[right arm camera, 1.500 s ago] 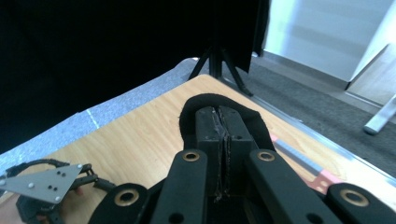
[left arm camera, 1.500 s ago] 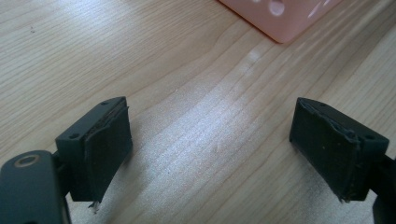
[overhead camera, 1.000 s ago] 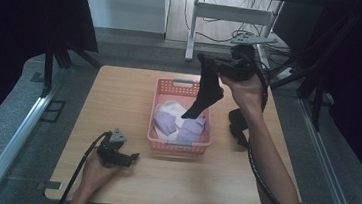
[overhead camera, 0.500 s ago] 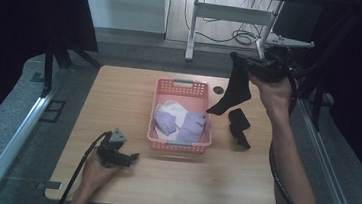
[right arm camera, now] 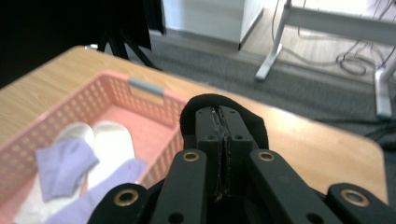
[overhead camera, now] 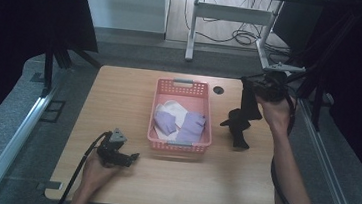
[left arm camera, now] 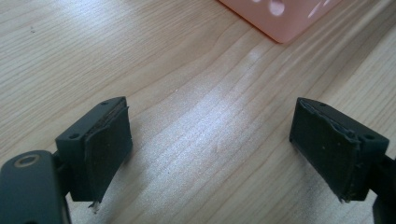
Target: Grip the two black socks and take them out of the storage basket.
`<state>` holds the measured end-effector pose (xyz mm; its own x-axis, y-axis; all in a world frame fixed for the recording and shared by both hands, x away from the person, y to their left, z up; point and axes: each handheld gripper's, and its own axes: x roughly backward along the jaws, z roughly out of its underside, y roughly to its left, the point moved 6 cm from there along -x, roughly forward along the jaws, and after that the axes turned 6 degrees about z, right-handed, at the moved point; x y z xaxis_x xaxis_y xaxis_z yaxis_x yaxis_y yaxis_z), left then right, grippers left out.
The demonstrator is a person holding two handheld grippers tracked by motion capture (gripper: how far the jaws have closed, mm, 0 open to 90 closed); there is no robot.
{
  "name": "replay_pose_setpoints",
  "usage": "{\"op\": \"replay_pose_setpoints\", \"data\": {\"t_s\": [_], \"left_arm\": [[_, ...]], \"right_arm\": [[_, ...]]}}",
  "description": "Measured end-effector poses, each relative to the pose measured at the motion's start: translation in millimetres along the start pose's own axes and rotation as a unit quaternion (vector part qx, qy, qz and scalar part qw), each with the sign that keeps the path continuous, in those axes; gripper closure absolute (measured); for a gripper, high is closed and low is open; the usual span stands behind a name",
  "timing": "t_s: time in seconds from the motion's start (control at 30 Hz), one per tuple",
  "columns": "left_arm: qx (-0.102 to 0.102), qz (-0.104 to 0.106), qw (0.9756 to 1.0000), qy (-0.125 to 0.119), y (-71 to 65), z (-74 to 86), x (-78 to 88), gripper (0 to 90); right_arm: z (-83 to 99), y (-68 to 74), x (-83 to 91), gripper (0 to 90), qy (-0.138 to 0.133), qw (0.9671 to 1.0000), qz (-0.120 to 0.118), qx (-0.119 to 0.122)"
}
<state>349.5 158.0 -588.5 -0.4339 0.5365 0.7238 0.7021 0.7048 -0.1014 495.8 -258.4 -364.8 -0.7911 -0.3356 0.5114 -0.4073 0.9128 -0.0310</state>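
You are holding a black sock [overhead camera: 247, 102] pinched by its cuff in your right claw [overhead camera: 256, 87], jaws pressed tight on the fabric, and it is dangling to the right of the pink basket [overhead camera: 179, 143], over a second black sock [overhead camera: 237, 129] lying on the bench [overhead camera: 119, 91]. Your left claw [overhead camera: 131, 157] is resting near the bench's front edge, jaws standing wide and holding nothing.

The risk, as I judge it, is in where the hanging sock is landing. Its toe is touching or nearly touching the sock below, so if you are lowering straight down, the two may be bunching into one dark heap that is hard to tell apart. If you are letting go while the hand is swinging, the sock may be sliding toward the bench's right edge. The purple socks [overhead camera: 183, 125] and white sock [overhead camera: 174, 109] are lying well inside the basket, away from this.
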Motion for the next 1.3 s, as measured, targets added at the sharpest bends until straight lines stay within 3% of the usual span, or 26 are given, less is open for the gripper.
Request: {"op": "replay_pose_setpoints", "data": {"t_s": [0.43,0.57,0.77,0.97,1.2,1.3], "left_arm": [[0.0,0.0,1.0,0.0,0.1,0.0,0.0,12.7],[0.001,0.0,1.0,-0.002,-0.2,-0.1,-0.2,12.7],[-0.001,0.0,1.0,0.0,0.1,0.0,0.0,12.7],[-0.001,0.0,1.0,0.0,0.1,0.0,0.0,12.7],[0.0,0.0,1.0,0.0,0.0,0.0,0.0,12.7],[-0.001,0.0,1.0,0.0,0.1,0.0,0.0,12.7]], "right_arm": [[81.4,-11.9,-56.4,86.4,0.079,0.9965,0.009,-0.024],[95.0,-14.7,-63.4,81.4,0.088,0.9954,0.009,-0.036],[83.3,-13.4,-49.5,64.7,0.07,0.997,0.0,-0.032],[74.6,-6.5,-28.9,55.3,0.057,0.9982,-0.008,-0.017],[81.7,6.3,-4.9,42.9,0.044,0.9988,-0.023,-0.002],[90.1,10.9,2.9,38.7,0.044,0.9988,-0.019,0.013]]}}
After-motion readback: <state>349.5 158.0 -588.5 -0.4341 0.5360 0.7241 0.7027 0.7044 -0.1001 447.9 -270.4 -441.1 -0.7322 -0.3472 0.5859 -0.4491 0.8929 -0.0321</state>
